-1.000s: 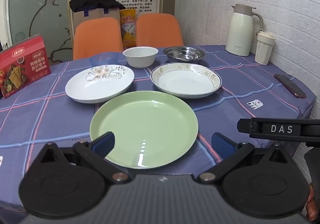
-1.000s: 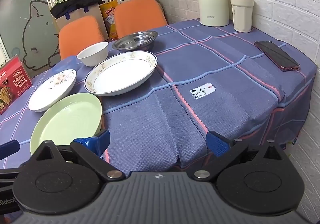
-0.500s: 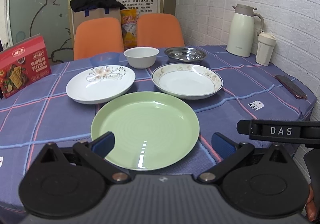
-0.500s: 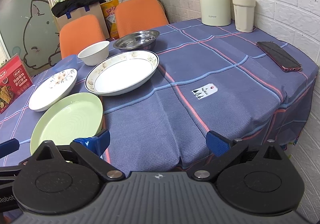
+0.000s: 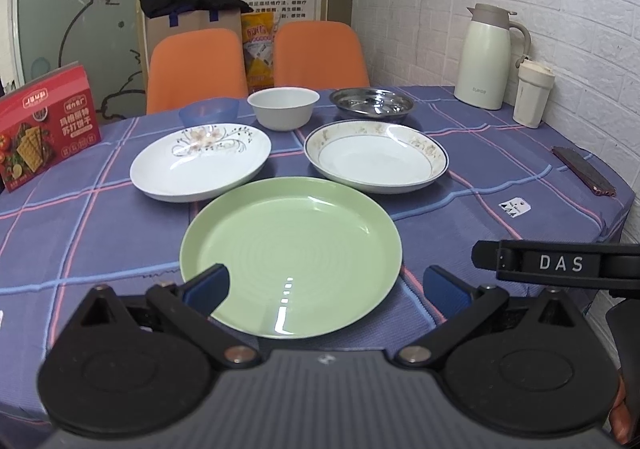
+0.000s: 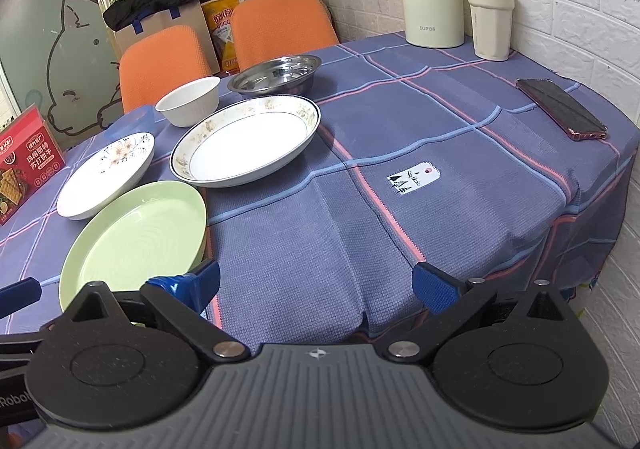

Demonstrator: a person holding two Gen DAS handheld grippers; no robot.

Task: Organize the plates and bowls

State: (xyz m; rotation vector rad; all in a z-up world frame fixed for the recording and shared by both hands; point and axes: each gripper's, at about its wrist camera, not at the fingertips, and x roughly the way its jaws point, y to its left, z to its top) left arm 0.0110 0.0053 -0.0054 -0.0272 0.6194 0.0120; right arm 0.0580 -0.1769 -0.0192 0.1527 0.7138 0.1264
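A bench [image 5: 460,217] covered in a blue plaid cloth holds dishes, described here from left to right around a green plate [image 5: 291,261] near its front edge. Far left of the green plate stands a red cracker box [image 5: 45,125]. Behind and left of the green plate lies a white plate with a flower pattern [image 5: 201,161], and a small blue bowl [image 5: 208,111] sits just behind that. Behind the green plate are a plain white bowl [image 5: 283,107] and, to the right, a wide gold-rimmed plate [image 5: 376,160] with a steel dish [image 5: 371,103] beyond it. Far right are a cream thermos [image 5: 488,57], a cup [image 5: 534,93] and a phone [image 5: 582,171]. The left hand-held gripper [image 5: 324,284] hovers over the green plate's near edge, fingers spread wide and holding nothing. The right hand-held gripper [image 6: 316,283] hovers just right of the green plate [image 6: 134,239] over bare cloth, also spread wide and holding nothing.
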